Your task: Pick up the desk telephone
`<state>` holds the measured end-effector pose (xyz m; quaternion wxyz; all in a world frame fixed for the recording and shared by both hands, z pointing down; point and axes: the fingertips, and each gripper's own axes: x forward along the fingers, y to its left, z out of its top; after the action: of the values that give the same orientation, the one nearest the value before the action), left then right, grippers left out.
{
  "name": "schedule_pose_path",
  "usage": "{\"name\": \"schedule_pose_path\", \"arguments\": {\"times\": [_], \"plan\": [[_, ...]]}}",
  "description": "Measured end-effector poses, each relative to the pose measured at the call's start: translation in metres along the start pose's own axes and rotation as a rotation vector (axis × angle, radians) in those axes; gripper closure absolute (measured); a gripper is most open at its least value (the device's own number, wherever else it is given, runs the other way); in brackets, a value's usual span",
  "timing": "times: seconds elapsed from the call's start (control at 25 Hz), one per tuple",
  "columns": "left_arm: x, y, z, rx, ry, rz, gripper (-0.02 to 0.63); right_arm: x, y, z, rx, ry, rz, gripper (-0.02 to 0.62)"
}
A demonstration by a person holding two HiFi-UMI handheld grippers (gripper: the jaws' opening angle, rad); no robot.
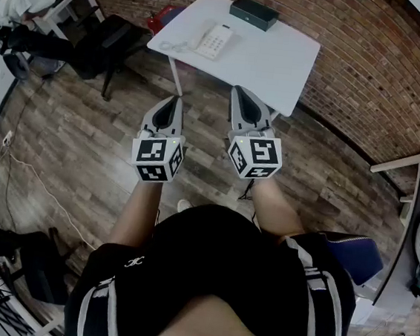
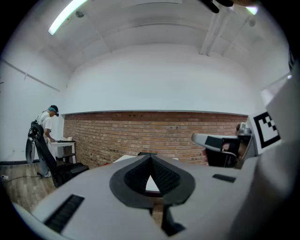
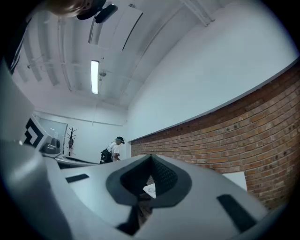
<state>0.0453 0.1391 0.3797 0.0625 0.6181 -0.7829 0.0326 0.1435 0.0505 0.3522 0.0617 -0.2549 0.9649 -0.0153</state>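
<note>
A white desk telephone (image 1: pixel 213 40) with a coiled cord lies on a white table (image 1: pixel 280 66) by the brick wall, well ahead of both grippers. My left gripper (image 1: pixel 172 100) is held out over the wooden floor, short of the table's near edge, its jaws shut with nothing in them. My right gripper (image 1: pixel 242 92) hangs beside it, a little closer to the table, also shut and empty. In the left gripper view the jaws (image 2: pixel 151 157) meet at the tips, with the table top showing beyond them. The right gripper view shows its jaws (image 3: pixel 151 158) closed too, pointing slightly upward along the wall.
A dark box (image 1: pixel 254 13) sits at the table's far edge. A black chair (image 1: pixel 108 41) and a small white desk (image 1: pixel 67 3) stand at the left, where a person (image 1: pixel 10 8) is working. Another desk (image 1: pixel 414 215) stands at the right.
</note>
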Motion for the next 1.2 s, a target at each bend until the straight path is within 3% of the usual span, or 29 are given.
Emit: {"name": "schedule_pose_path", "arguments": {"times": [0.48, 0.8, 1.2], "plan": [[-0.031, -0.002, 0.005, -0.018, -0.026, 0.014, 0.606, -0.022, 0.031, 0.002, 0.067, 0.000, 0.073, 0.597], [-0.043, 0.010, 0.007, -0.037, -0.029, 0.000, 0.606, -0.019, 0.045, 0.000, 0.115, 0.013, 0.053, 0.597], [-0.055, 0.056, 0.011, -0.025, -0.055, -0.048, 0.606, 0.011, 0.091, -0.009, 0.088, 0.023, 0.027, 0.597]]}}
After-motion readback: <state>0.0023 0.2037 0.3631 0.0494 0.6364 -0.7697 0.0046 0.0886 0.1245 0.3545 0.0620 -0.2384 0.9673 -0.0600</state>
